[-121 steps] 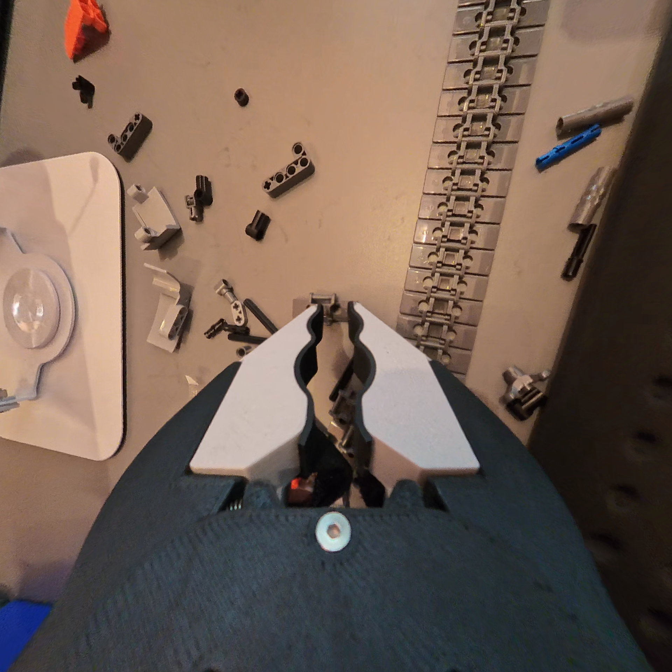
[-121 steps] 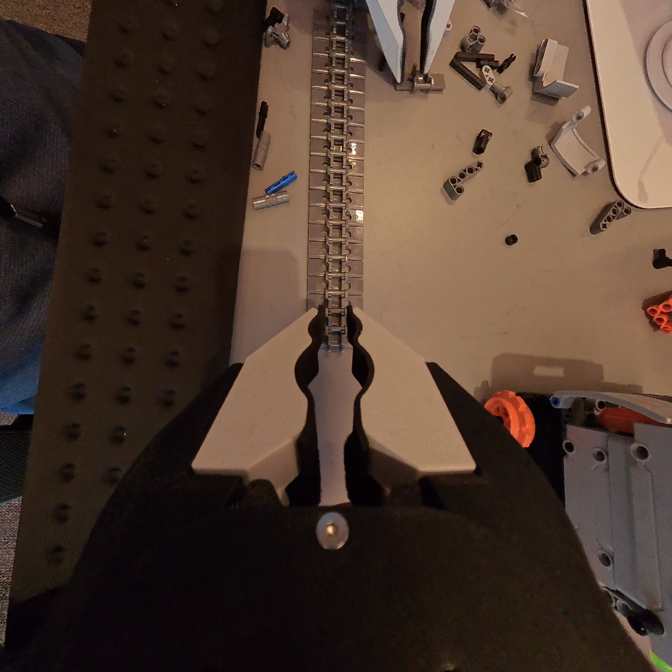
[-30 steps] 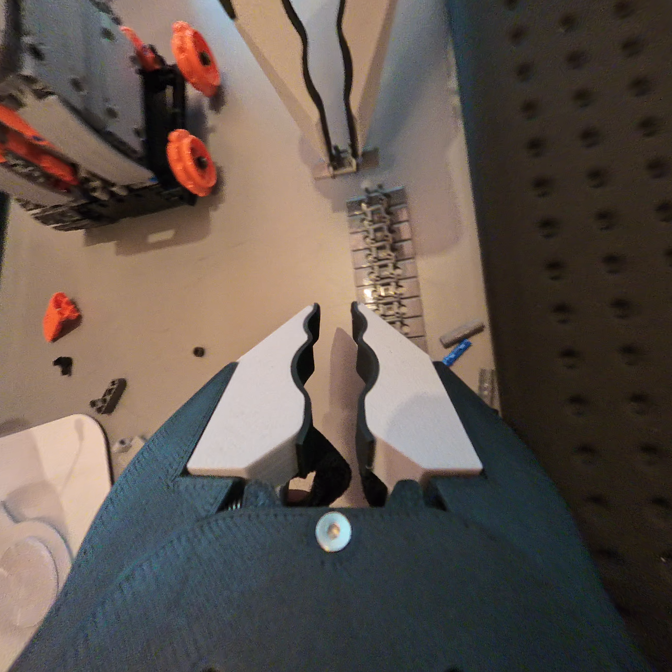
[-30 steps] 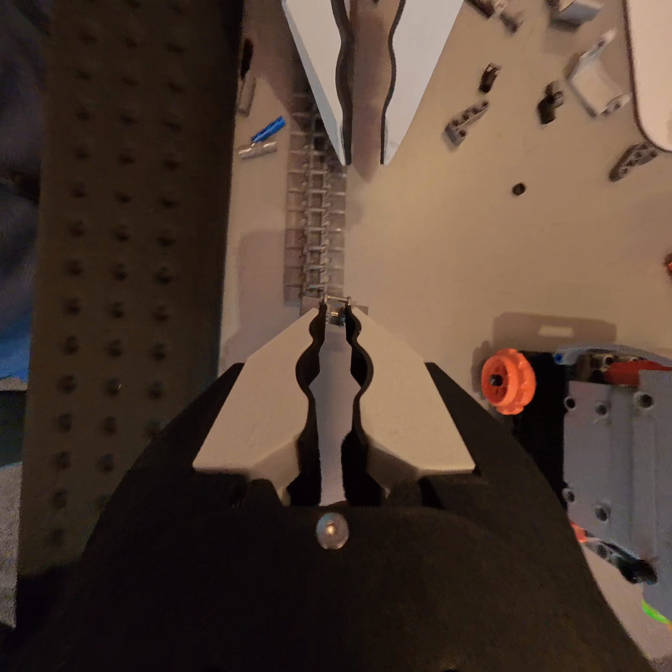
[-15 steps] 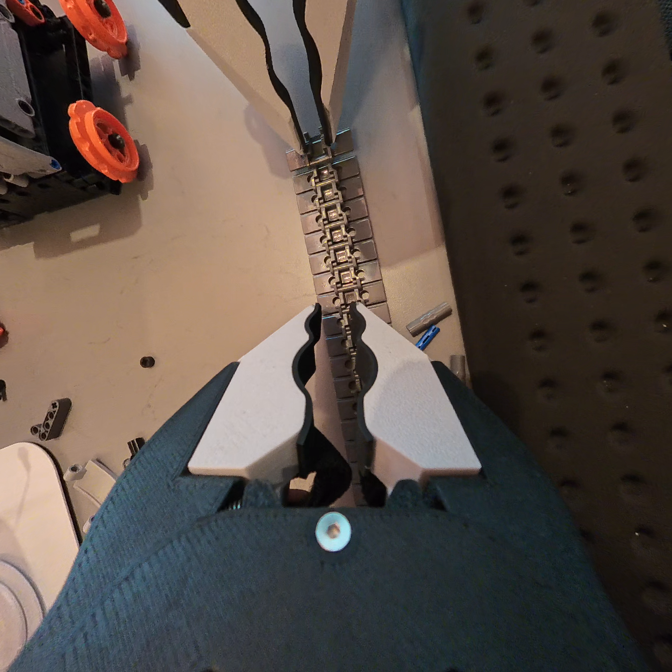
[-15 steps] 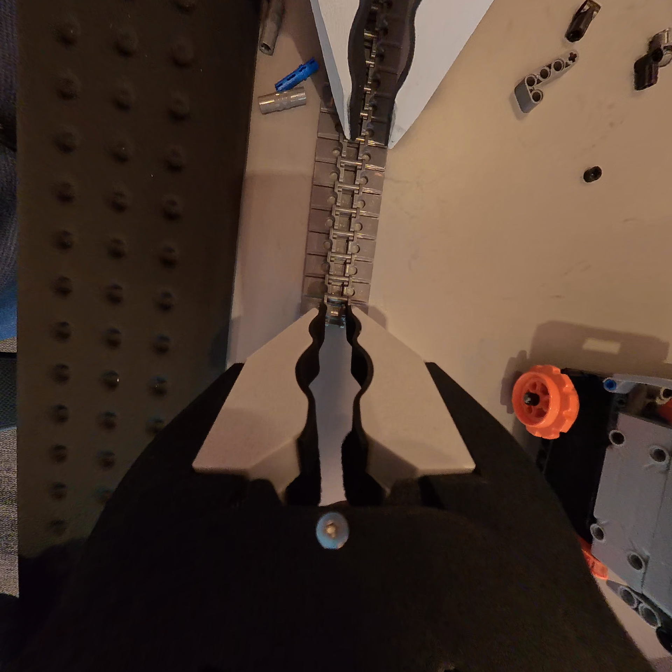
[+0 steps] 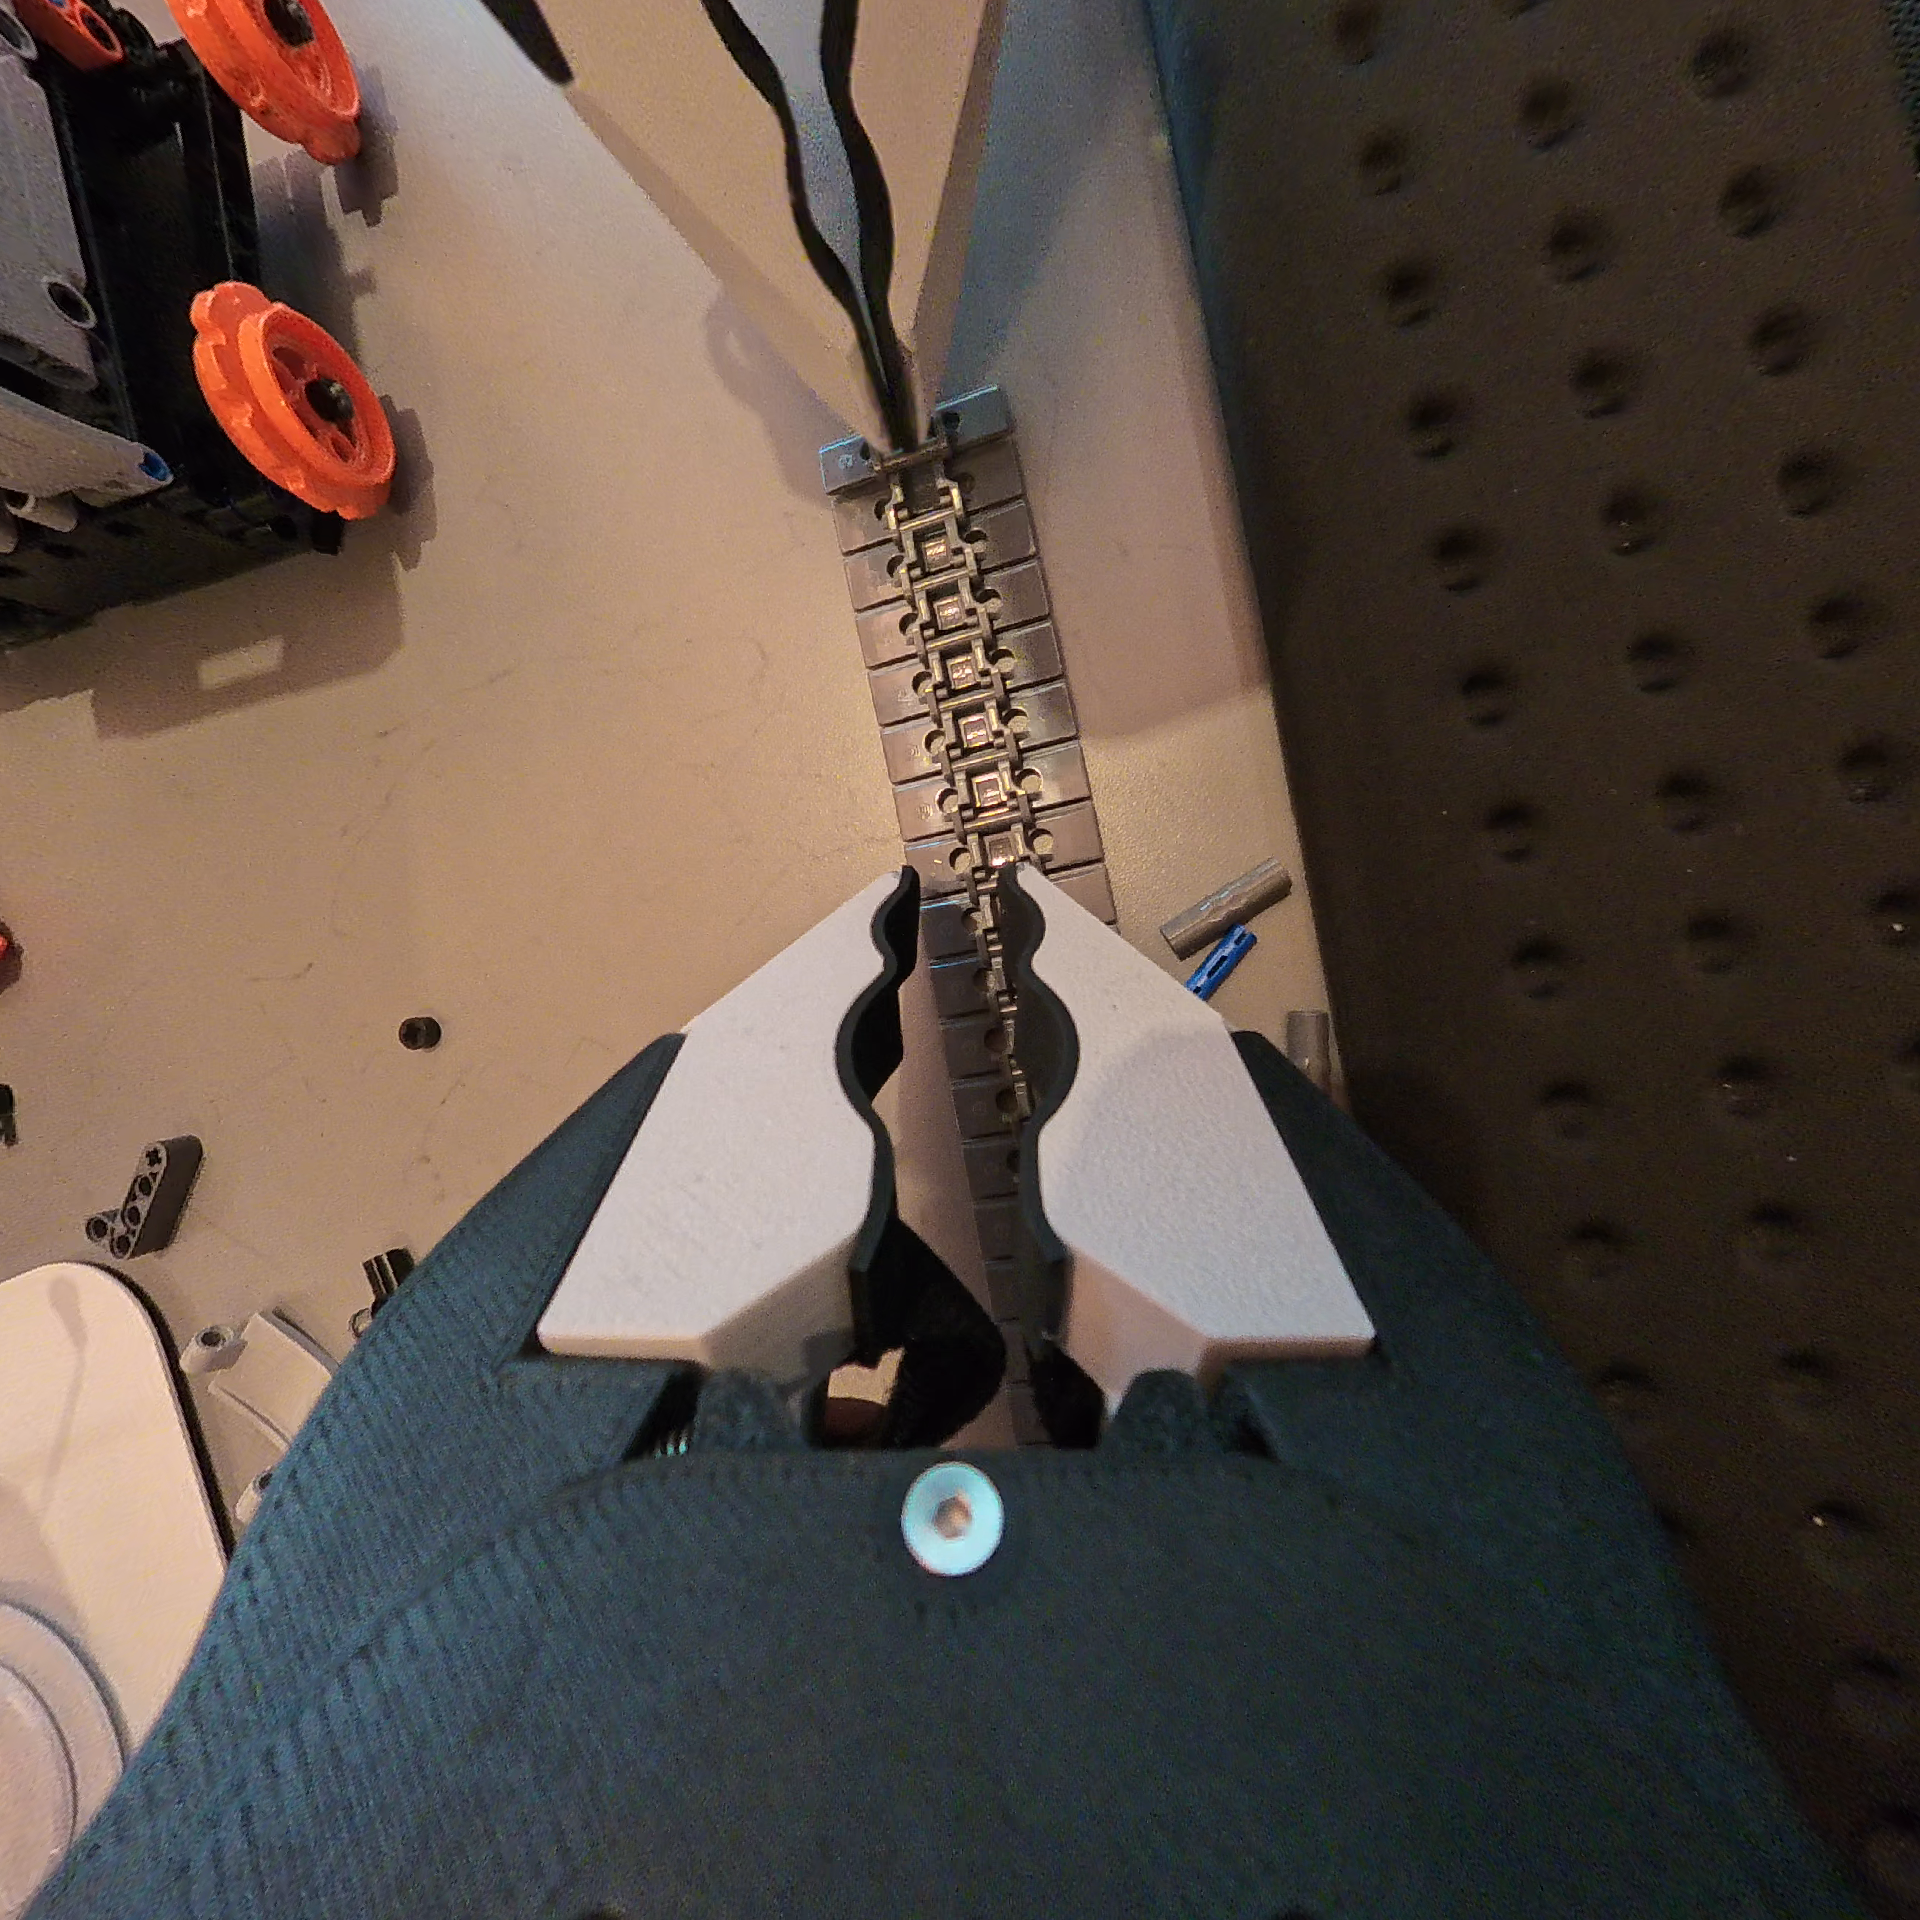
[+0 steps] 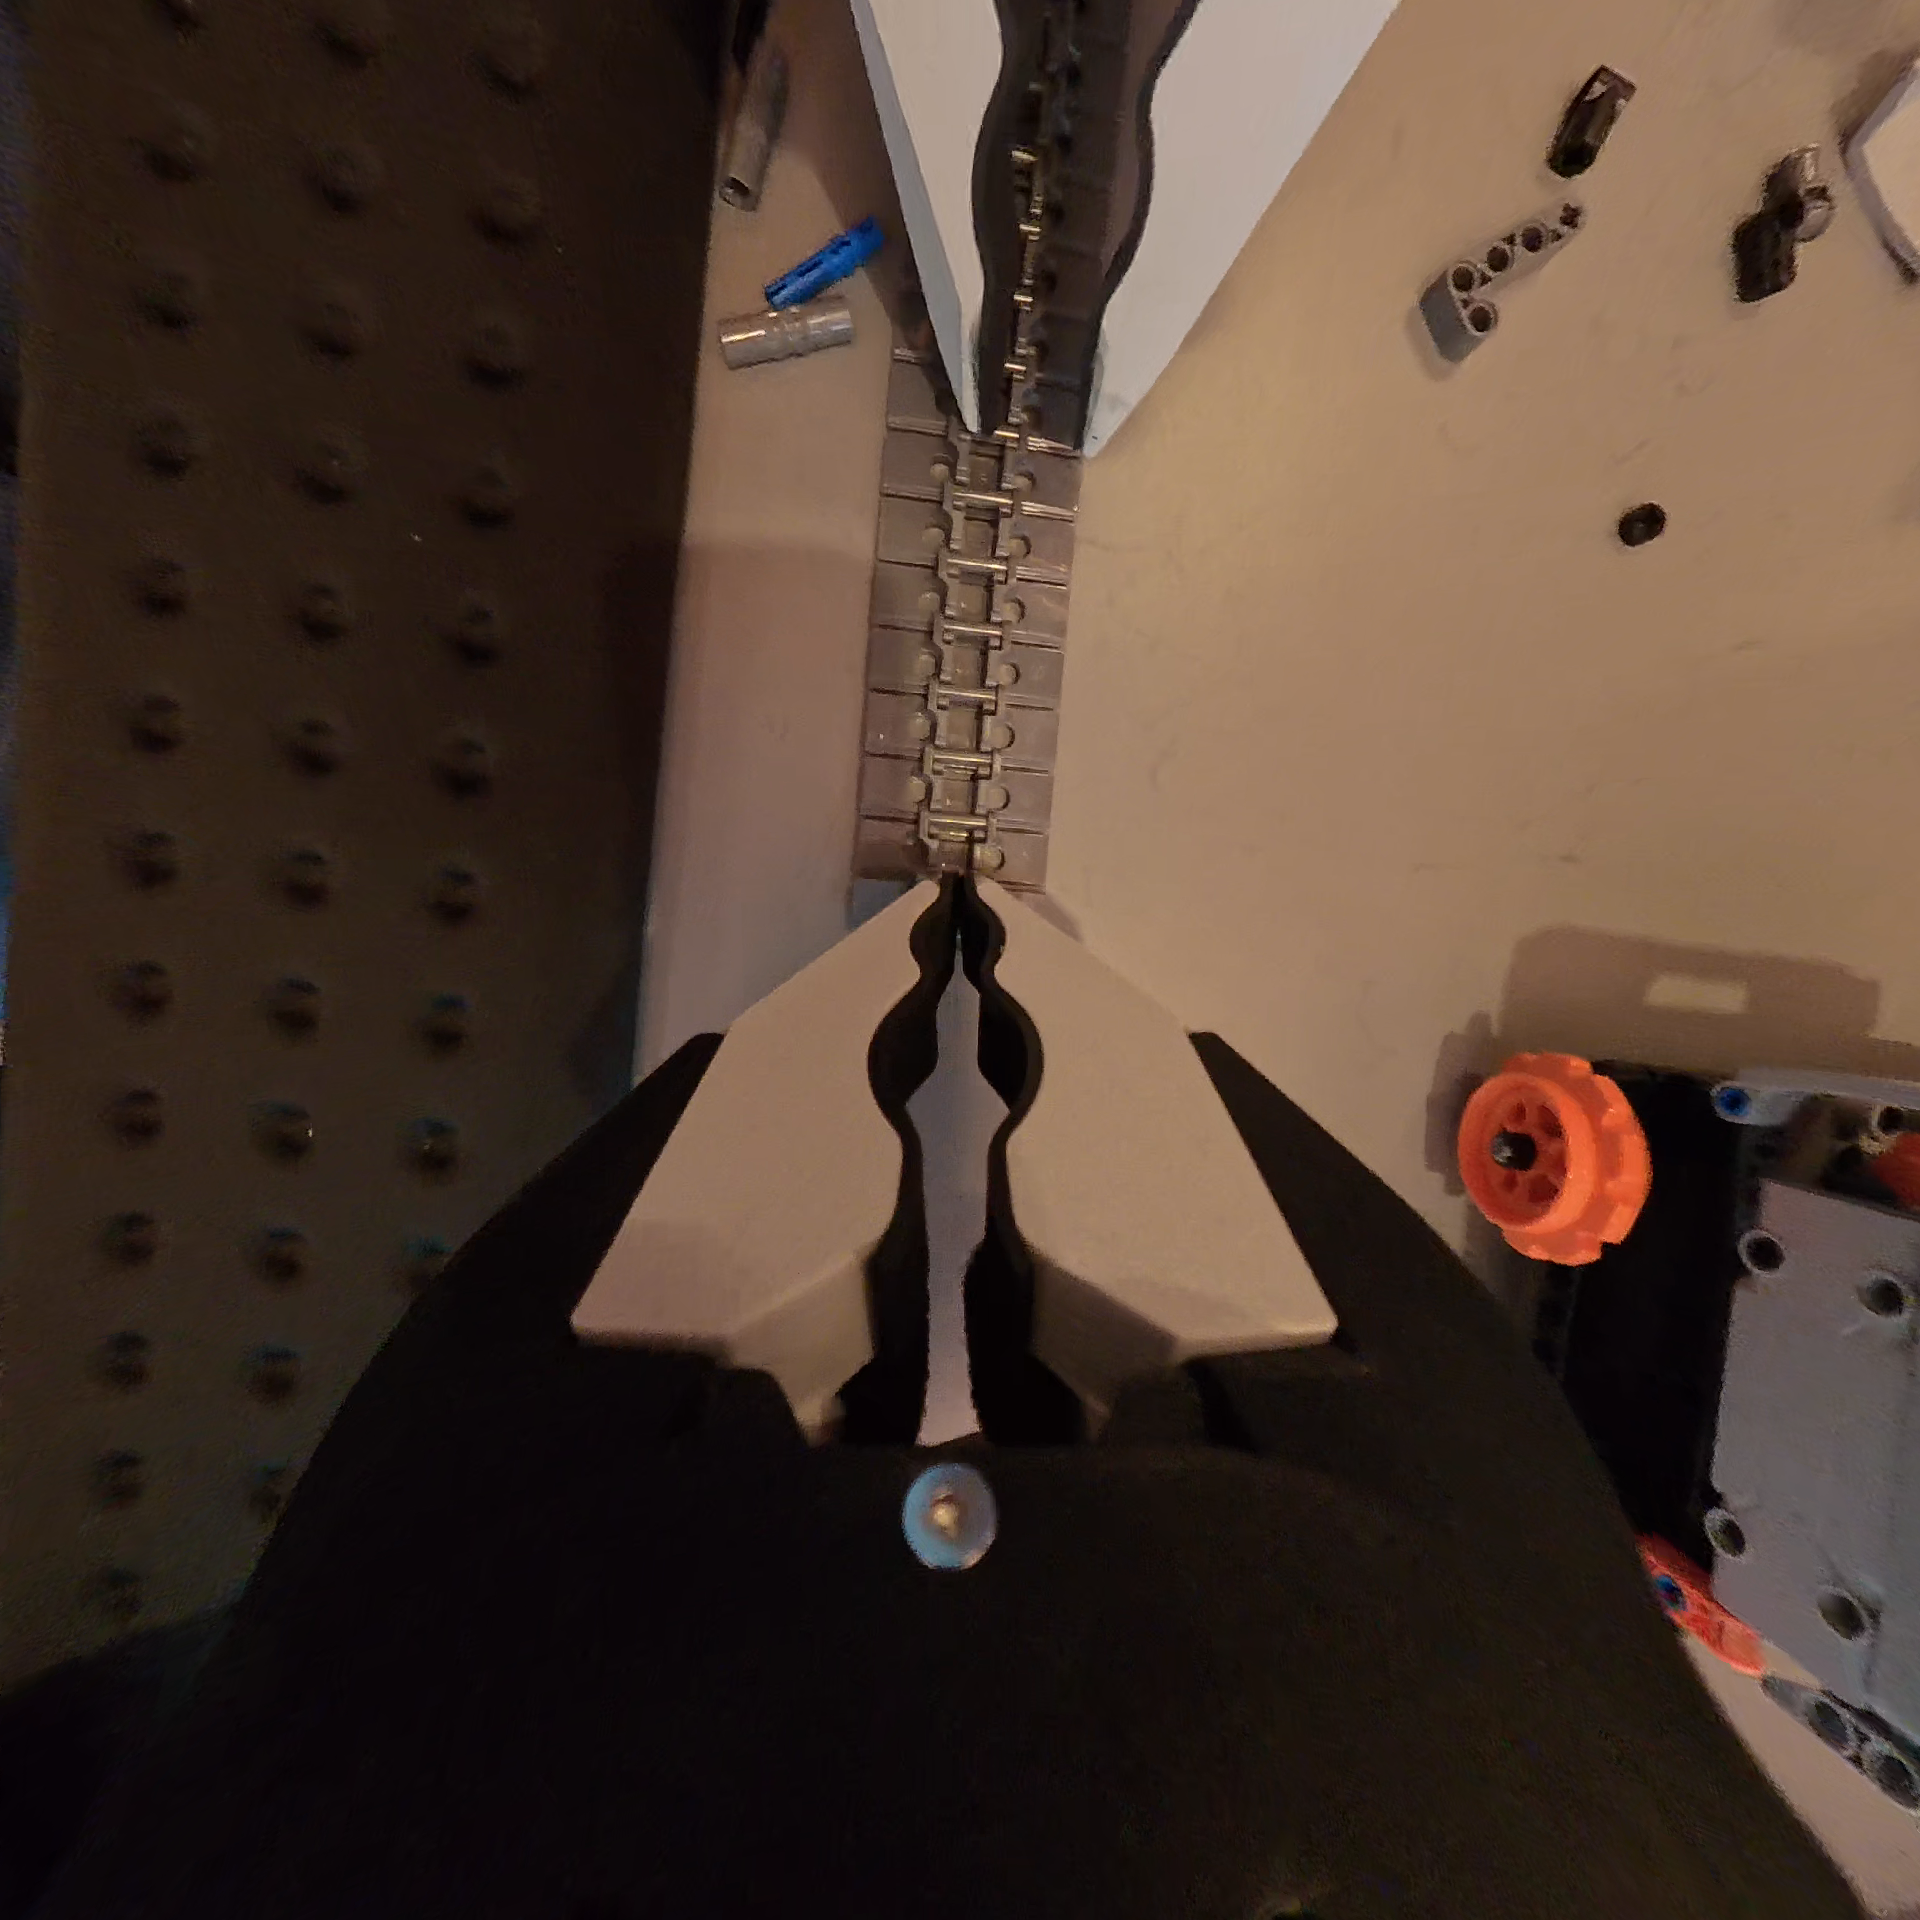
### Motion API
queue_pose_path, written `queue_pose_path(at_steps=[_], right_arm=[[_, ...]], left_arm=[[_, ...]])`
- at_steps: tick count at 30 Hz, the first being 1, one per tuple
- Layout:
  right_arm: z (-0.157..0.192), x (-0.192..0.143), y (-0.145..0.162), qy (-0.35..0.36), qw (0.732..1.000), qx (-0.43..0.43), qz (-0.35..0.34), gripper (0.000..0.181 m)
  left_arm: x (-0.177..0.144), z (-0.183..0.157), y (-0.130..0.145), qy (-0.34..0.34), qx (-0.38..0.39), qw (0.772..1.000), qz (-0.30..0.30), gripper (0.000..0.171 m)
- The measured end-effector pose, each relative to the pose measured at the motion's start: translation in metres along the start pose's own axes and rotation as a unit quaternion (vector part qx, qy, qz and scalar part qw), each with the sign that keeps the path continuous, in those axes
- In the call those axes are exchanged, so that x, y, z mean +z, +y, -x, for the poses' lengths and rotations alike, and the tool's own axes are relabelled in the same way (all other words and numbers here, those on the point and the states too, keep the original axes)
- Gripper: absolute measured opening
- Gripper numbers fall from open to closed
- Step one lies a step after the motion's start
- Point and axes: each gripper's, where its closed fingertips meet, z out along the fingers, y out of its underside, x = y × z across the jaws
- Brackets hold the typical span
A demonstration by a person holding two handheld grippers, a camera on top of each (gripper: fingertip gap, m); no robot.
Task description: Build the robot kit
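The left gripper [image 7: 956, 883] points down over the grey track [image 7: 961, 665], a long strip of small links lying flat on the tan table [image 7: 582, 790]. Its tongs stand a little way apart, over the middle ridge of the track; I cannot tell if they touch it. The right gripper [image 8: 958, 883] faces it from the other end of the strip. Its tongs are pinched almost together on the ridge of the last link.

The track has flat grey plates on both sides and a chain of square links down the middle. It lies beside a dark studded board [image 7: 1621, 727]. A small grey tube [image 7: 1226, 906] and a blue pin [image 7: 1224, 956] lie between them.

Farther left stands a grey and black toy model [image 7: 62, 312] with orange wheels [image 7: 296, 400].

No writing can be read.
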Motion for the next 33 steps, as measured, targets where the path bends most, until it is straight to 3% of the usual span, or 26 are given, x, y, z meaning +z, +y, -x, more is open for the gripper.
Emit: queue_pose_path(at_steps=[8,18,21,27,30,33], right_arm=[[0.002,0.002,0.001,-0.028,0.999,0.018,0.031,0.0],[0.002,0.004,0.006,-0.073,0.987,0.018,0.143,0.0],[0.002,0.005,0.004,-0.083,0.987,0.027,0.136,0.0],[0.002,0.001,-0.003,-0.043,0.996,0.024,0.072,0.007],[-0.004,-0.004,-0.005,-0.008,0.999,0.026,0.046,0.008],[-0.01,-0.008,-0.008,0.02,0.999,0.024,0.018,0.01]], left_arm=[[0.0,0.0,0.001,0.009,-0.009,1.0,-0.003,0.016],[0.001,0.002,0.005,0.012,-0.02,1.0,-0.001,0.018],[-0.003,0.006,0.009,0.003,-0.022,1.0,-0.001,0.022],[-0.052,0.033,0.032,-0.074,-0.059,0.996,-0.002,0.021],[-0.087,0.036,0.056,-0.11,-0.084,0.99,0.013,0.02],[-0.106,0.028,0.092,-0.132,-0.107,0.983,0.07,0.019]])
